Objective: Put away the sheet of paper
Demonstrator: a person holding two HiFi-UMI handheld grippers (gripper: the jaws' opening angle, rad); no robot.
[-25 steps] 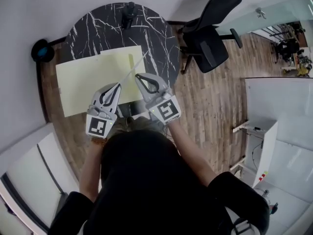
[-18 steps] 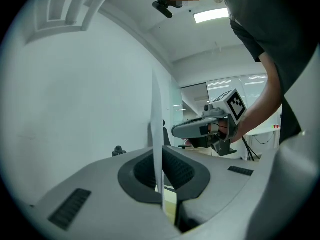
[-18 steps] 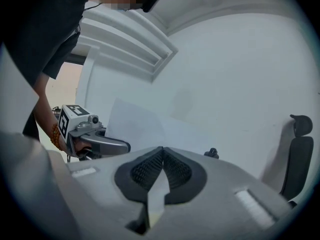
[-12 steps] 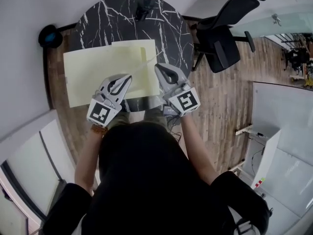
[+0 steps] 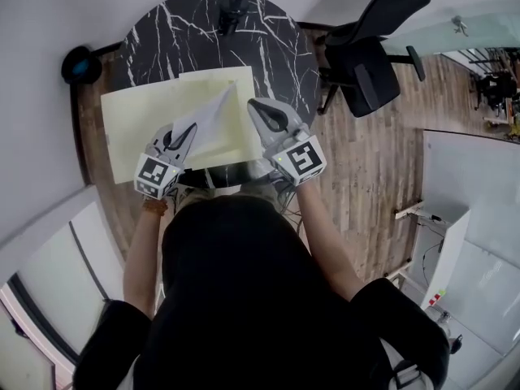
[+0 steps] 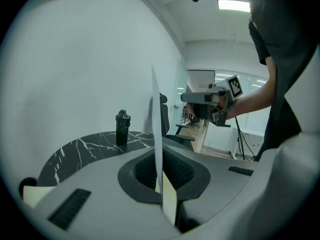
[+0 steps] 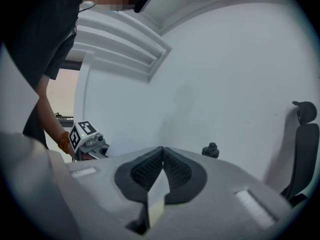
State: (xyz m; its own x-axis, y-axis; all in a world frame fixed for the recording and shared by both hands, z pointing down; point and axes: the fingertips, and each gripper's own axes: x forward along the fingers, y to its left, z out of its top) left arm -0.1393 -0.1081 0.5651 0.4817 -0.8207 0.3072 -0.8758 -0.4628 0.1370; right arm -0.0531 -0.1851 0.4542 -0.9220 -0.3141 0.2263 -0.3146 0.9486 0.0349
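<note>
Our left claw [image 5: 188, 128] is pinched tight on one edge of the sheet of paper [image 5: 213, 116]. It holds the sheet raised over the yellow folder [image 5: 130, 124] on the tabletop [image 5: 162, 39], presumably to slip it inside. Our right claw [image 5: 255, 106] is closed and empty, just beside the sheet.

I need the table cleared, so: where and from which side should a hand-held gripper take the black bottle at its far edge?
Take the black bottle around its straight body, below the cap, coming in level from the person's side across the marble table. It stands upright, so its sides face the jaws, and the wall behind it likely blocks the far side.
</note>
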